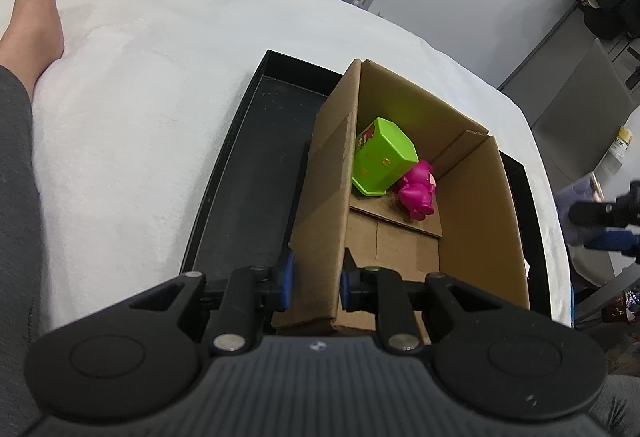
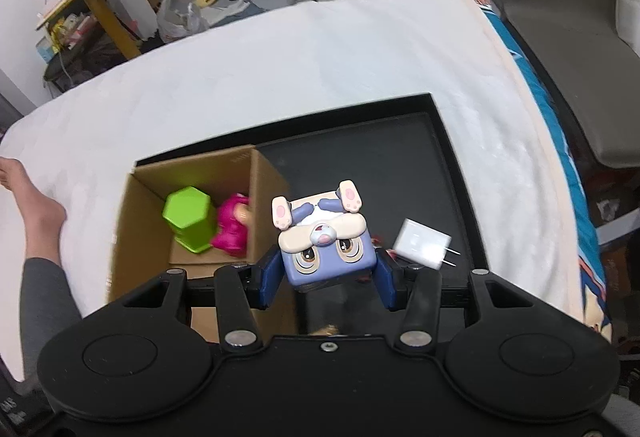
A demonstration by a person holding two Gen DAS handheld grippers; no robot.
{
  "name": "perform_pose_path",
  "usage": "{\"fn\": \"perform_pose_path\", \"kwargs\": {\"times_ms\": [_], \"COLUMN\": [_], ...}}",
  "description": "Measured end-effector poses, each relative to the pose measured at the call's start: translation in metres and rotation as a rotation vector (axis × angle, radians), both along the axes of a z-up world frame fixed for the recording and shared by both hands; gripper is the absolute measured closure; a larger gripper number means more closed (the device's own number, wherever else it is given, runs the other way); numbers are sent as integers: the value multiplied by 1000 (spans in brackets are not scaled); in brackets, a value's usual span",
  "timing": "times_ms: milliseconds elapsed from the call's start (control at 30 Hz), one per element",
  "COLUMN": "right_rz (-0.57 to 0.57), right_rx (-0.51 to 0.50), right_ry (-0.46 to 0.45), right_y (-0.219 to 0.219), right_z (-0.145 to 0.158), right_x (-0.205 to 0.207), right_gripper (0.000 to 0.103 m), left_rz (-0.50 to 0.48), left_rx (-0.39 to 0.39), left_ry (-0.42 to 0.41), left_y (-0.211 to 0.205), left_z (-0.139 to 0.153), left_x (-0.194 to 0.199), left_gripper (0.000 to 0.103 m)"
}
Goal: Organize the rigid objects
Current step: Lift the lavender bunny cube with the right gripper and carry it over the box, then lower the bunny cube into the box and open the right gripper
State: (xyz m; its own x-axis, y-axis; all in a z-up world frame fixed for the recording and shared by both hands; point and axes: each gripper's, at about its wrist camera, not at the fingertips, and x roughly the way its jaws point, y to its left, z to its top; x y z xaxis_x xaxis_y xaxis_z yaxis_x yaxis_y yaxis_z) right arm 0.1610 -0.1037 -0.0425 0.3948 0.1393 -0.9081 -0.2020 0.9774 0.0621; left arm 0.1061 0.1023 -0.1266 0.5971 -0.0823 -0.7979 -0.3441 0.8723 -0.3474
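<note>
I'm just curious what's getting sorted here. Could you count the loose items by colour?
Green: 1, the cup in the box.
Pink: 1, the figure beside it in the box.
Blue: 1, the bunny cube held in the right gripper.
White: 1, the charger on the tray.
Total: 4

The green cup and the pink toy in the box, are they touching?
Touching. The right wrist view shows the green cup lying pressed against the pink toy inside the cardboard box, no gap between them.
</note>
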Motion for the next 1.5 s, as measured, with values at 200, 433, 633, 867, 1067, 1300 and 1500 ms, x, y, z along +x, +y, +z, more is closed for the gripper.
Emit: {"fn": "perform_pose_path", "kwargs": {"times_ms": [200, 433, 633, 867, 1067, 1300, 1500], "right_rz": [51, 112, 144, 165, 170, 169, 161], "right_rx": [15, 34, 42, 56, 66, 58, 42], "right_ry": [-11, -1, 17, 43, 78, 104, 120], "right_y": [27, 58, 79, 96, 108, 116, 119], "right_z": [6, 5, -1, -11, -30, -50, -62], "right_x": [-4, -12, -16, -21, -24, -26, -24], "right_gripper": [56, 56, 56, 56, 56, 56, 56], "left_rz": [3, 5, 11, 7, 7, 7, 13], "left_rx": [-11, -24, -34, -41, -62, -74, -75], "left_ry": [-2, -2, -4, -6, -8, -7, -8], "left_y": [2, 5, 8, 8, 12, 16, 17], "left_z": [0, 0, 1, 1, 2, 1, 2], "left_x": [-3, -3, -5, -5, -8, -10, -10], "left_gripper": [82, 82, 82, 82, 81, 81, 81]}}
